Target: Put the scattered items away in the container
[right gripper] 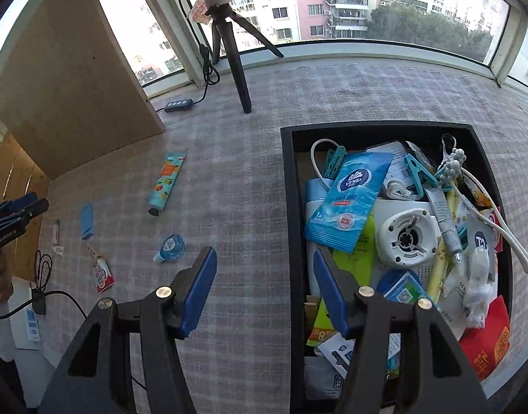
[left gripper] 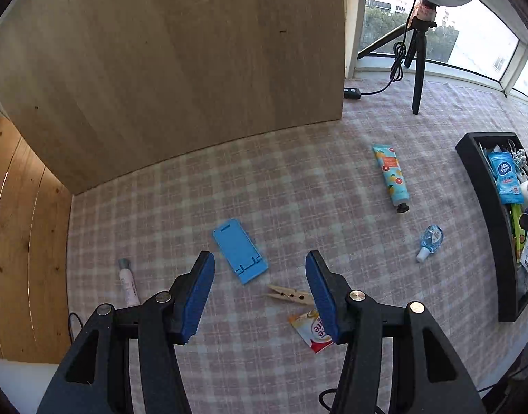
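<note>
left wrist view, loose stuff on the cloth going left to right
pink tube → blue phone stand → wooden clothespin → fruit-print tube → small blue bottle → black container

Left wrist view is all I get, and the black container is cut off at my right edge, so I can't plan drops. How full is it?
Observer: The black container is heaped nearly to its rim; a blue tissue pack lies on top of the pile.
Operator: Any bare floor showing inside?
Observer: Only a small brown patch in the far left corner.
Operator: Where's the right gripper?
Observer: The right gripper hangs open and empty, straddling the container's left wall.
Operator: Can it see my gripper?
Observer: Yes, the left gripper shows at that view's far left edge, beyond the blue phone stand.
</note>
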Motion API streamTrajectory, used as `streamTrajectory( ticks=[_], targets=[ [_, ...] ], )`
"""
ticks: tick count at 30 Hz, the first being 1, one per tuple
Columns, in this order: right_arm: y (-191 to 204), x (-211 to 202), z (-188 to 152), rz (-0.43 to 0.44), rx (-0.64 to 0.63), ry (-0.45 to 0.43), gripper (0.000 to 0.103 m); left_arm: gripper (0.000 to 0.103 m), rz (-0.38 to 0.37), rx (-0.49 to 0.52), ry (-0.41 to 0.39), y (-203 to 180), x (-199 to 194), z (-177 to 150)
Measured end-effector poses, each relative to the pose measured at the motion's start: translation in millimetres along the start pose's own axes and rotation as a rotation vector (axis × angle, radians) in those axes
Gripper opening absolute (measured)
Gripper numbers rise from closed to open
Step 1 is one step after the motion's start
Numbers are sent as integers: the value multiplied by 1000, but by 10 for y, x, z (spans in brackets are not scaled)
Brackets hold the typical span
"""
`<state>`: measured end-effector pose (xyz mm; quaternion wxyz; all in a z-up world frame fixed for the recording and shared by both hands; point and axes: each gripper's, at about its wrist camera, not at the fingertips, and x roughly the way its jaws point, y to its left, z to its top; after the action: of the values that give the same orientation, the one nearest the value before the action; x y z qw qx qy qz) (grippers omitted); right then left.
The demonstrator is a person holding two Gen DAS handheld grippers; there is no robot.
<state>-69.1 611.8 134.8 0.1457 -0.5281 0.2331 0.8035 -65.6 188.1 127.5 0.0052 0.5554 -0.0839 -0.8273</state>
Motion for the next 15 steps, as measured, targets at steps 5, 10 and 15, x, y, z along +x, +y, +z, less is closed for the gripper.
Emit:
streamTrajectory(
  ticks=[5,10,15],
  targets=[
    [383,427,-180,26,13,88,57,53,11,-156,68,388,350,-267],
    [544,763,-258,32,106,136,57,54,3,-265,128,571,665,-253],
    [644,1007,-232,12,201,169,57,56,-13,-310,168,589,982,-108]
  ],
)
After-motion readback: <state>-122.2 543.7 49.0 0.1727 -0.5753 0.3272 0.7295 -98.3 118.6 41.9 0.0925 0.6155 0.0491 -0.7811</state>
